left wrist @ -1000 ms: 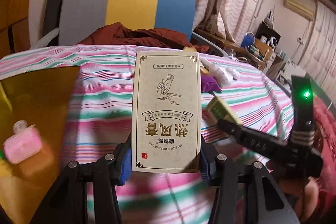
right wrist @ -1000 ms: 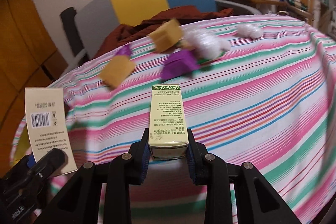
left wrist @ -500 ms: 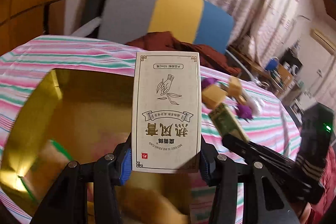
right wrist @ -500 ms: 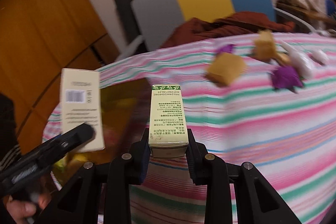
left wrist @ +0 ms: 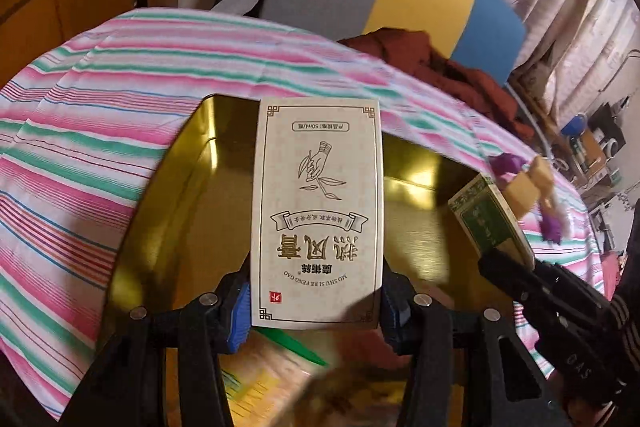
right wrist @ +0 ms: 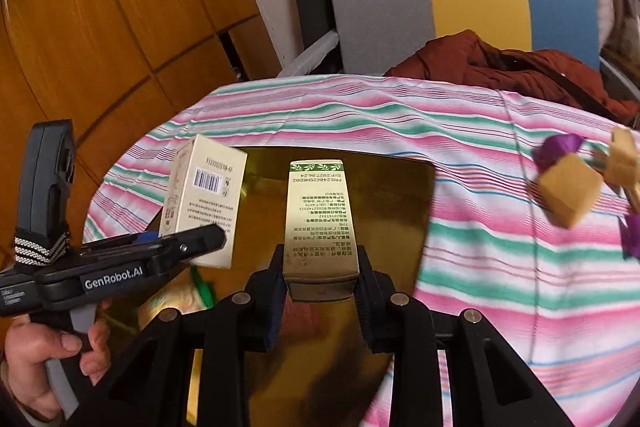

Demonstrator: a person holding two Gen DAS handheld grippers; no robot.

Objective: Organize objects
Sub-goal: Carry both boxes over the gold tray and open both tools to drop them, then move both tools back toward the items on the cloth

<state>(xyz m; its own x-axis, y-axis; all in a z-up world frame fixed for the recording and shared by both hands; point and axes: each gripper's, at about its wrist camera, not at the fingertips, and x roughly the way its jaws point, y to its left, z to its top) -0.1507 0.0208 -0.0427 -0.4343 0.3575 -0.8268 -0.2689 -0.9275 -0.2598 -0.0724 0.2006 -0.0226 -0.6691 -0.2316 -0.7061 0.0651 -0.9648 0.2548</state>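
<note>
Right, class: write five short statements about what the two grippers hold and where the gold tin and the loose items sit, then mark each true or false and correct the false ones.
1. The left gripper clamps a cream box. True.
2. The right gripper is open and holds nothing. False: it is shut on a green-topped box.
3. Both boxes are held over the gold tin. True.
4. The tin sits on bare wood. False: it sits on a striped tablecloth.
5. The tan blocks lie inside the tin. False: they lie on the cloth, beside purple pieces.
</note>
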